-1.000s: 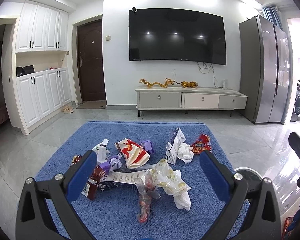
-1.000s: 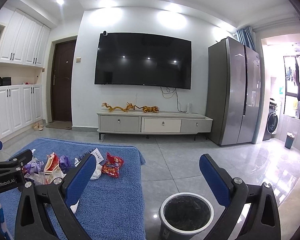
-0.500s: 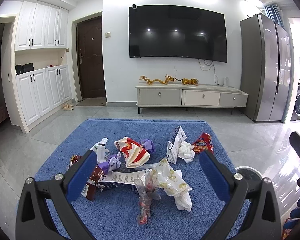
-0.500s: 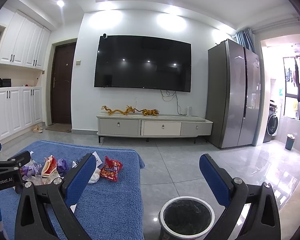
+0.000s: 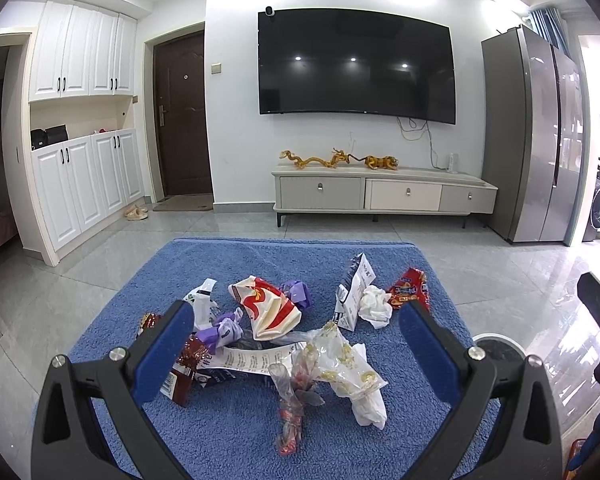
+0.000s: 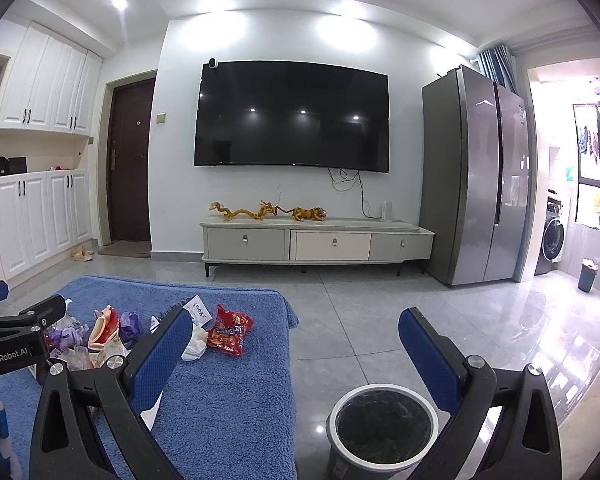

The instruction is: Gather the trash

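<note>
Here the left gripper [image 5: 296, 344] hangs over the near end of a blue rug [image 5: 236, 420], its blue pads spread wide with nothing between them. Framed in that gap lies the trash: a twisted clear wrapper [image 5: 290, 412] nearest, a crumpled clear bag [image 5: 352, 364] beside it, a long receipt [image 5: 256, 358] behind, and a dark red packet [image 5: 186, 368] partly hidden by the left pad. Farther on sit a purple wrapper [image 5: 224, 330], a red-and-cream bag [image 5: 266, 308], a white carton [image 5: 354, 294] touching a tissue wad [image 5: 376, 306], and a red snack pack [image 5: 410, 290] at the right.

The right gripper [image 6: 296, 344] is likewise wide apart and empty, held over bare tile just off the rug's right edge. Only its view shows the whole bin [image 6: 382, 426], black-lined and standing on the floor between the fingers; the left view catches just a sliver of its white rim [image 5: 498, 346]. The right view also shows the left gripper's body at its left edge, in front of the pile, and the snack pack lying apart from the heap, with the tissue just to its left.

Beyond the rug stand a low cabinet [image 5: 384, 194] against the wall, a television [image 5: 358, 62] above it, and a fridge [image 5: 534, 140] to the right.

Since a second ago both cameras have tipped slightly upward: the room sits lower in each frame. The trash has not moved, and both grippers remain spread.
</note>
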A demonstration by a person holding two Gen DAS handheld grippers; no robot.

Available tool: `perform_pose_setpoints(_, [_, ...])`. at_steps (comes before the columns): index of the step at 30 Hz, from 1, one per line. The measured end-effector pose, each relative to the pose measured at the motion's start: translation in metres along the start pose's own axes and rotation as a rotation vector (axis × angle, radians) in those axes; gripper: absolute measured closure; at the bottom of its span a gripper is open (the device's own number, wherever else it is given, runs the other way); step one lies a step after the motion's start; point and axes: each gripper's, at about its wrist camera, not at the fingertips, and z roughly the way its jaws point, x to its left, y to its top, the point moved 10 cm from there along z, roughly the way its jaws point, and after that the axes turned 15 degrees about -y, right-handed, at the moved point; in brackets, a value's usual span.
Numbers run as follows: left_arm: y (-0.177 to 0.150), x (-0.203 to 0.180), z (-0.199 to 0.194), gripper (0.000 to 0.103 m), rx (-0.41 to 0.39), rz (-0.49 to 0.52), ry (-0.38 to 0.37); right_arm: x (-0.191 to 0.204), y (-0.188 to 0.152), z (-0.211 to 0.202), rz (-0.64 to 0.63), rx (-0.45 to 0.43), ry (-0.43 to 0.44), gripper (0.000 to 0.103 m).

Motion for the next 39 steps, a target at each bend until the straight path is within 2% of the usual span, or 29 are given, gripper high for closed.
perform_pose_setpoints(22, [0.001, 0.002, 0.008, 0.000, 0.018, -0.006, -0.003, 0.003, -0.006, 0.010, 0.008, 0.050, 0.023, 0.000])
perform_pose_setpoints(39, [0.006, 0.015, -0.006, 0.000, 0.008, -0.040, -0.012, 0.013, 0.001, 0.001, -0.018, 0.034, 0.032, 0.000])
